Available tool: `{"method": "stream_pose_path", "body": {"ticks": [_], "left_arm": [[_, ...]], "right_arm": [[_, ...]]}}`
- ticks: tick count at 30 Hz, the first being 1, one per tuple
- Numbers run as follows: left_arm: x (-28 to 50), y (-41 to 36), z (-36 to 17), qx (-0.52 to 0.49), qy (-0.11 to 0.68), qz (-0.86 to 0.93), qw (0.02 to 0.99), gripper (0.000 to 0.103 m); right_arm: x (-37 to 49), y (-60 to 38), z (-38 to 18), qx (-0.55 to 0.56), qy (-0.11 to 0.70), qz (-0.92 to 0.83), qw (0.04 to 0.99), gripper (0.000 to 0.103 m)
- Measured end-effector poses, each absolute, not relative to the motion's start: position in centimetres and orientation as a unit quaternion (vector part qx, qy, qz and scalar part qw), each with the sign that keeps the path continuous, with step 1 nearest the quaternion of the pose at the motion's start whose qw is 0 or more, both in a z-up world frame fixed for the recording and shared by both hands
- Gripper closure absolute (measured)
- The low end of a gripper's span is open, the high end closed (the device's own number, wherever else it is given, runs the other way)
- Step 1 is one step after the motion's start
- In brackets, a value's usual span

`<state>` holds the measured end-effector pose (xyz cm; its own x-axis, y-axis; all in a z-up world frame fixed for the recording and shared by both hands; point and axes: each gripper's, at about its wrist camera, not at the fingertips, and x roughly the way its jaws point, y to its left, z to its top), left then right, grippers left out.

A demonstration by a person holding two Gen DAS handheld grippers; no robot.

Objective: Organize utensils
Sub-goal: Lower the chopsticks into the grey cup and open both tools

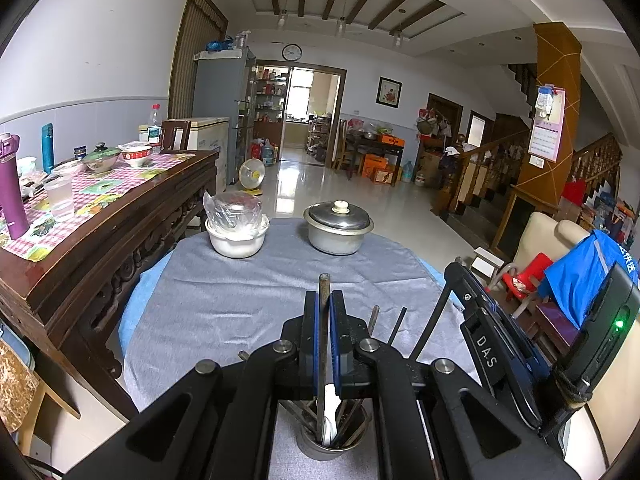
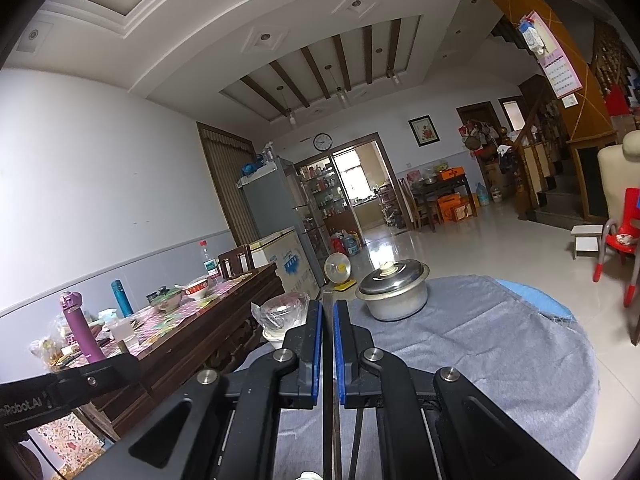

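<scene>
We see a round table under a grey cloth (image 1: 248, 304) at lower centre of both views, a blue layer showing at its edges. Behind it, a glossy tiled floor runs to a doorway at mid frame, with a wall clock (image 1: 291, 52) above and a fridge (image 1: 224, 112) left of it.

Left side of frame: a dark carved wooden table (image 1: 120, 216) with a pink checked cover, carrying a purple flask (image 1: 11, 188), bowls and bottles. Staircase and an orange column (image 1: 554, 92) are at the right.

On the cloth, far edge: a white bowl (image 1: 237, 238) holding a plastic-wrapped item at left, and a lidded aluminium pot (image 1: 338, 226) to its right, well apart.

Left gripper (image 1: 323, 300) is pinching one upright chopstick (image 1: 323, 292). Below it, at the bottom centre, is a metal utensil cup (image 1: 332, 448) with more sticks and a white spoon inside.

Right gripper (image 2: 328, 312) is clamped on another chopstick (image 2: 328, 360), also upright between the blue pads (image 2: 318, 344). Its body blocks the right edge of the left view.
</scene>
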<state>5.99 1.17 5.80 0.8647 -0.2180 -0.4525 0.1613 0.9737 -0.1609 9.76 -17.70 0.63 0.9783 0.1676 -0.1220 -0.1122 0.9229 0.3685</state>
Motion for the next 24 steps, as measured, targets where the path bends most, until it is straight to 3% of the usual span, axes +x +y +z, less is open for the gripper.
{"method": "stream_pose_path", "body": {"ticks": [24], "left_arm": [[6.3, 1.4, 5.5, -0.063, 0.245, -0.081, 0.964, 0.098]], "right_arm": [[8.6, -17.6, 0.0, 0.182, 0.079, 0.096, 0.975, 0.096]]}}
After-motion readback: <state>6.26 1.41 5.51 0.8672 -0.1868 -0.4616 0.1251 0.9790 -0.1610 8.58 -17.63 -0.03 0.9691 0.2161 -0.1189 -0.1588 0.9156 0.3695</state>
